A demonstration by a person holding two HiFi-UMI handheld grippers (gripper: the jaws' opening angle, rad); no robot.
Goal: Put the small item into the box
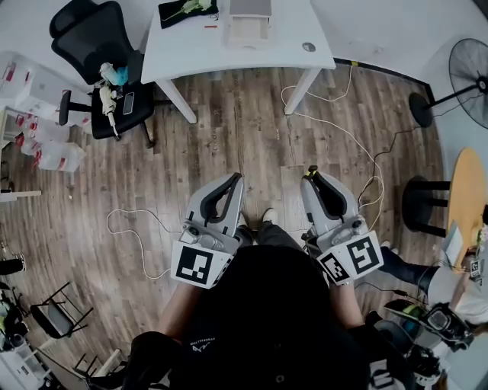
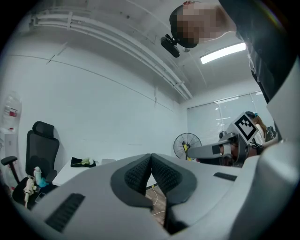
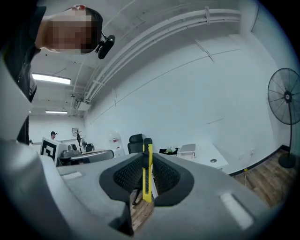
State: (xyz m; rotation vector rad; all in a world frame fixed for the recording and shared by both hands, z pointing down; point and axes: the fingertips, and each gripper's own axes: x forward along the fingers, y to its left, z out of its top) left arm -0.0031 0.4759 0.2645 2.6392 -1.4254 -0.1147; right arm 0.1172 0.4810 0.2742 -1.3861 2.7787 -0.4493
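Note:
A yellow utility knife (image 3: 148, 173) stands upright between the pads of my right gripper (image 3: 147, 154), which is shut on it. In the head view the right gripper (image 1: 310, 174) is held at waist height over the wooden floor, pointing toward the white table (image 1: 191, 46). An open white box (image 1: 248, 23) sits on that table, far ahead of both grippers; the same box (image 3: 190, 151) shows small in the right gripper view. My left gripper (image 1: 238, 177) is beside the right one, and its pads (image 2: 140, 173) meet with nothing between them.
A black office chair (image 1: 107, 84) with small toys on its seat stands left of the table. A black cloth with a green thing (image 1: 187, 11) lies on the table. White cables (image 1: 343, 129) run across the floor. A standing fan (image 1: 465, 68) and a round wooden table (image 1: 467, 198) are at the right.

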